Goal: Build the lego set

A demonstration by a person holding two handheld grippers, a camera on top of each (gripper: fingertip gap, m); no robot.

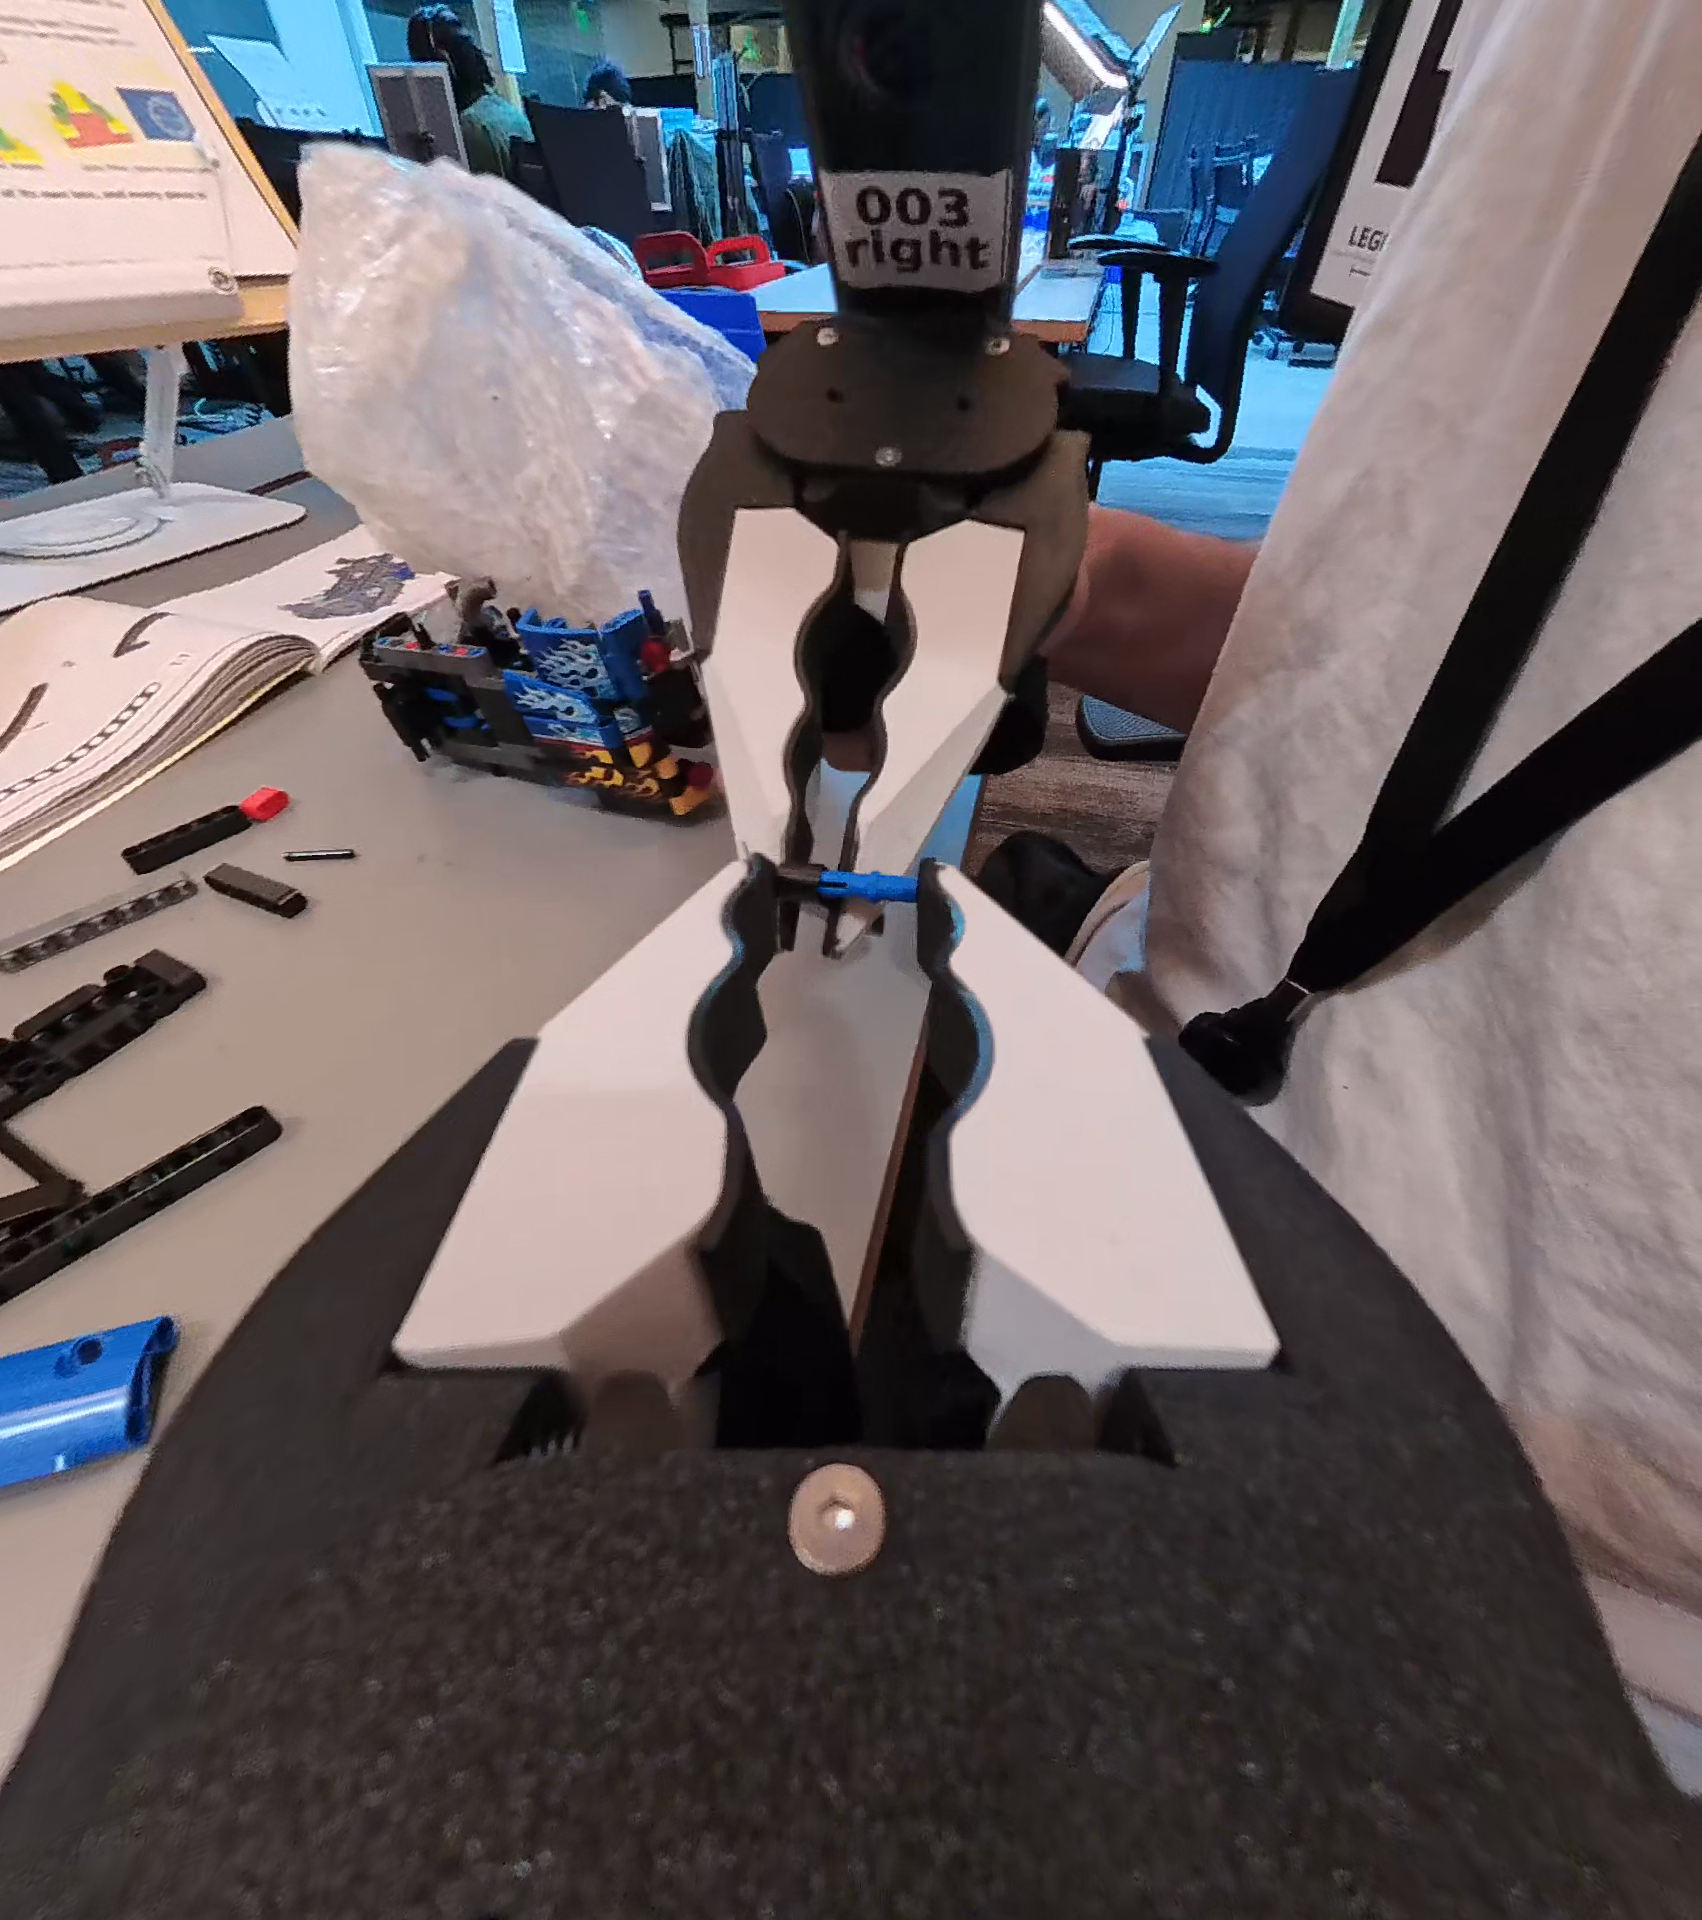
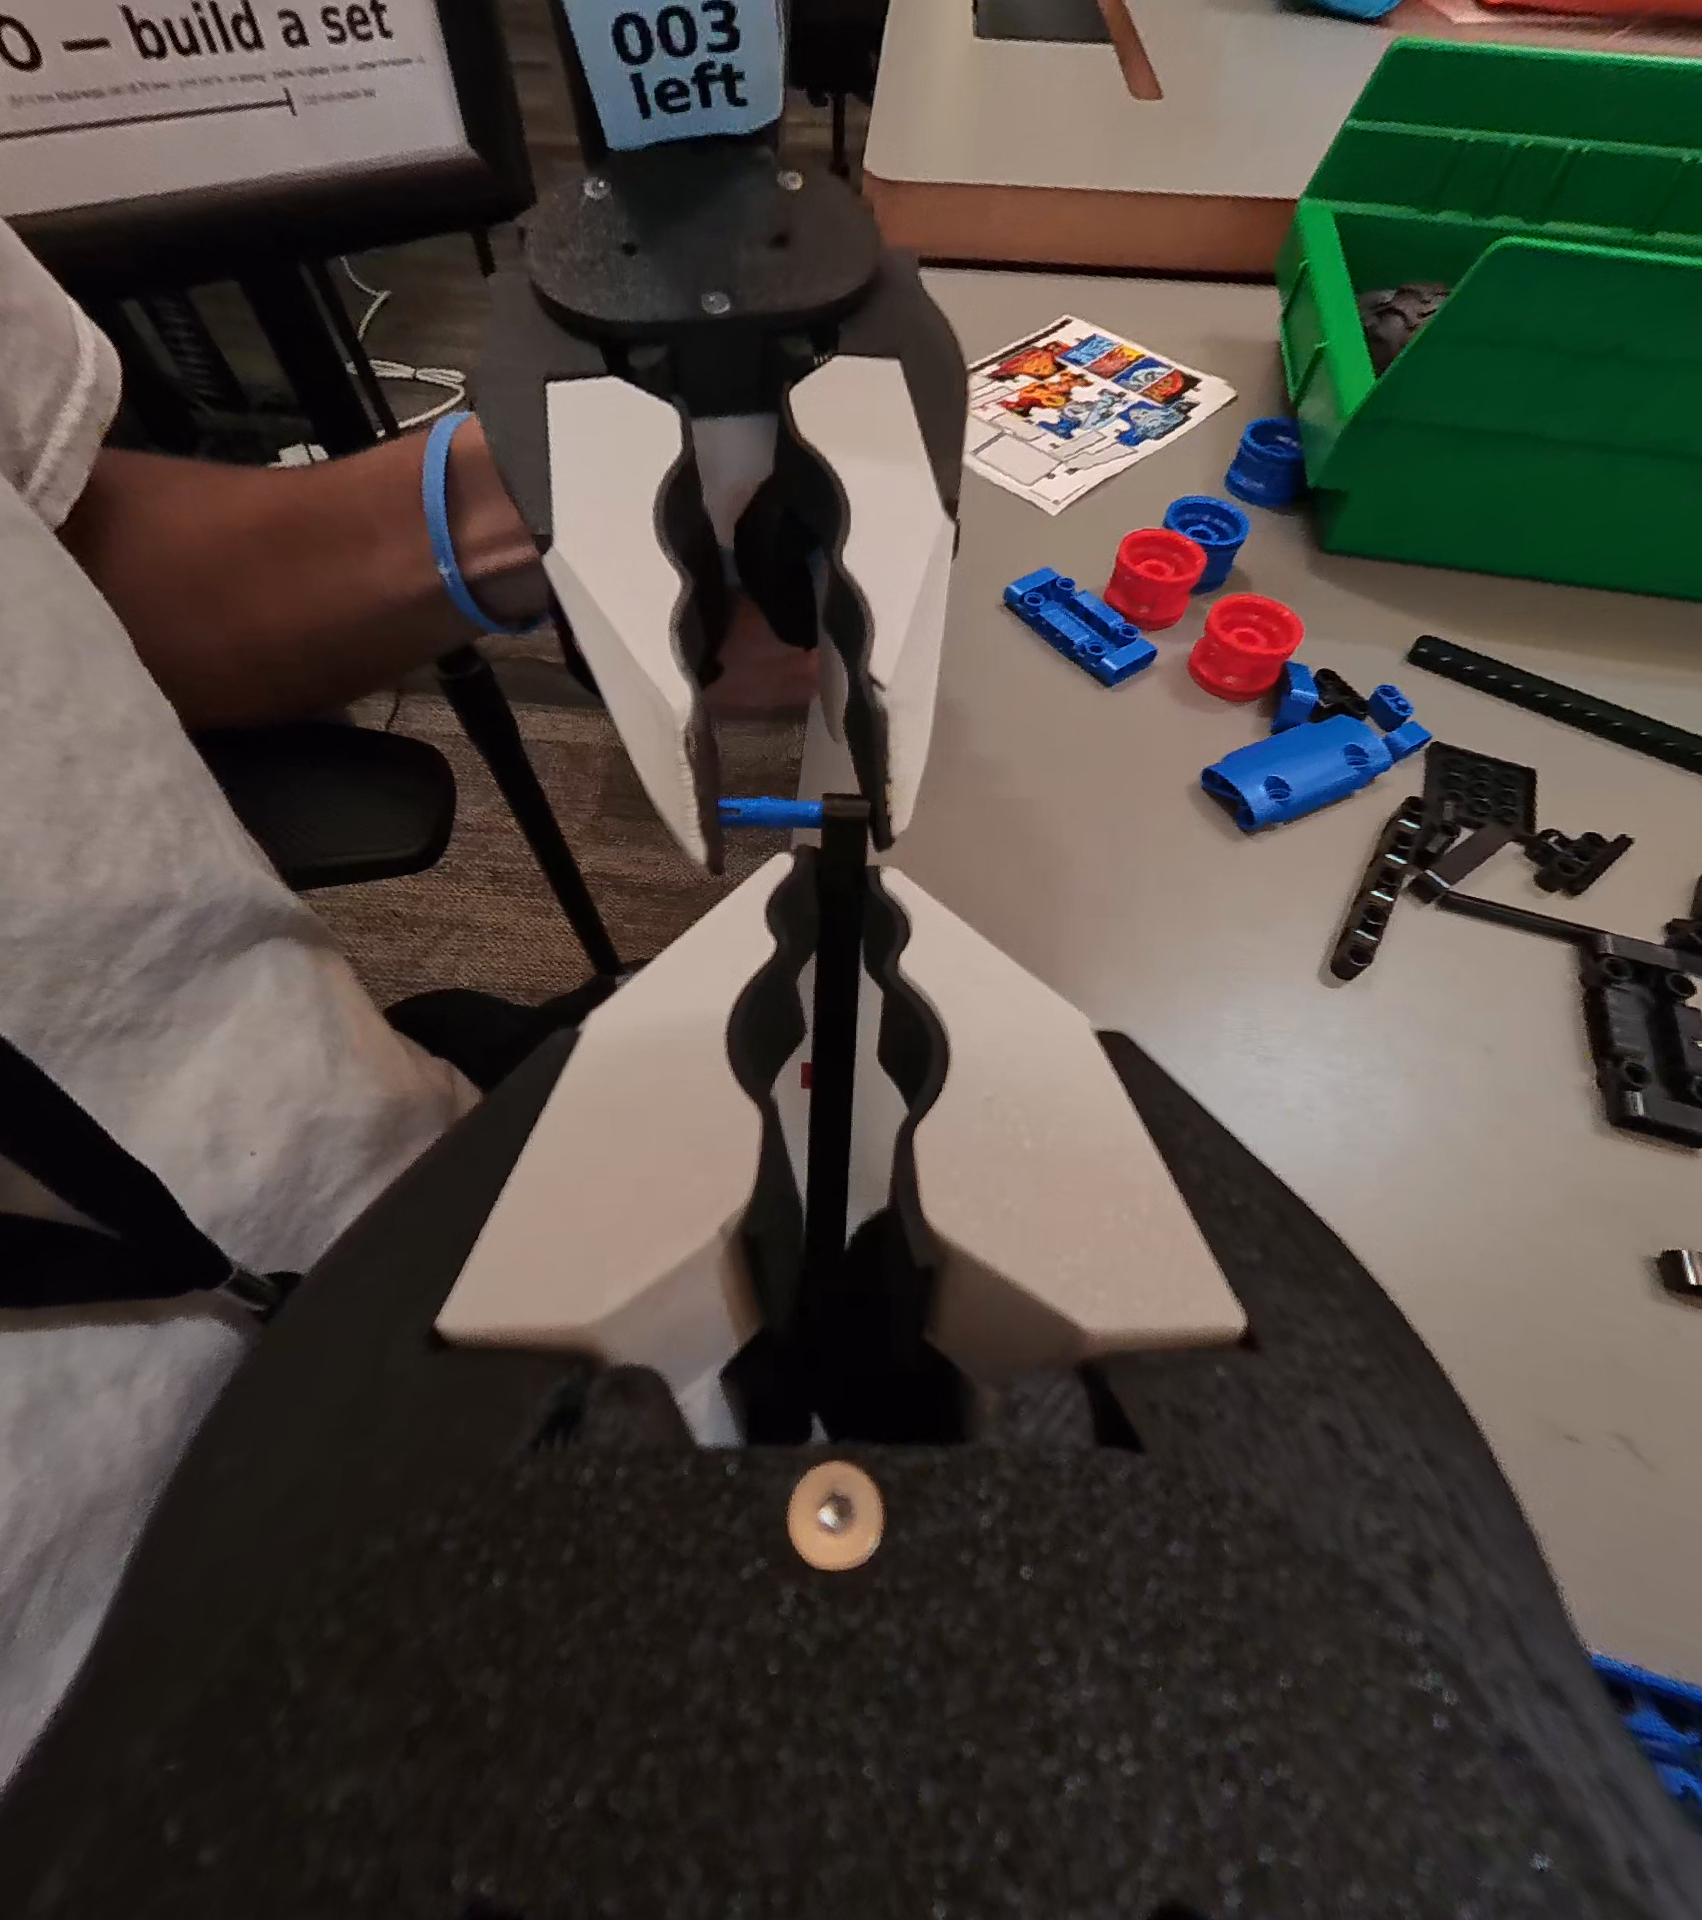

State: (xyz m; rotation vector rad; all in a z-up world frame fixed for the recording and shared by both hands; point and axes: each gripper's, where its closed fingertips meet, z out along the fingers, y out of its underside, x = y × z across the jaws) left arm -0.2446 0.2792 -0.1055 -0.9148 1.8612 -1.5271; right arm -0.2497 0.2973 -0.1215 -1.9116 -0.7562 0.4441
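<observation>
Off to the left on the bench (image 1: pixel 473 935), a printed sheet on a stand (image 1: pixel 47 156) and an open instruction booklet (image 1: pixel 99 727) lie beside loose black parts. The part-built model (image 1: pixel 556 696) sits just behind them, in front of a plastic bag (image 1: pixel 473 364). Both sheet and booklet carry print and diagrams, too small to make out.

At the centre, clear of the bench edge and in front of the person's shirt, the two claws meet tip to tip. The left claw (image 1: pixel 839 878) is closed most of the way, its fingertips bracketing a blue pin (image 1: pixel 862 885). The pin lies crosswise, long axis running straight from one fingertip to the other. The right claw (image 2: pixel 839 868) is closed flat on a black beam (image 2: pixel 834 1039), seen edge-on. The beam runs lengthwise between that claw's fingers, and its far end just passes the tips.

That is the relation that matters: pin and beam stand at right angles, and the pin meets the beam's end hole, sticking out mostly to one side. I judge the left claw is placed to squeeze the pin home along its own axis while the right steadies the beam. How deep the pin already sits I cannot tell.

Each claw has a printed tag on its body (image 1: pixel 914 229), one white, the other pale blue (image 2: pixel 681 68). To the person's left stands a lettered sign board (image 2: pixel 182 94). Farther right in the right wrist view, a coloured sticker sheet (image 2: pixel 1096 410) lies near a green bin (image 2: pixel 1553 364). No brand mark is legible on the parts.
</observation>
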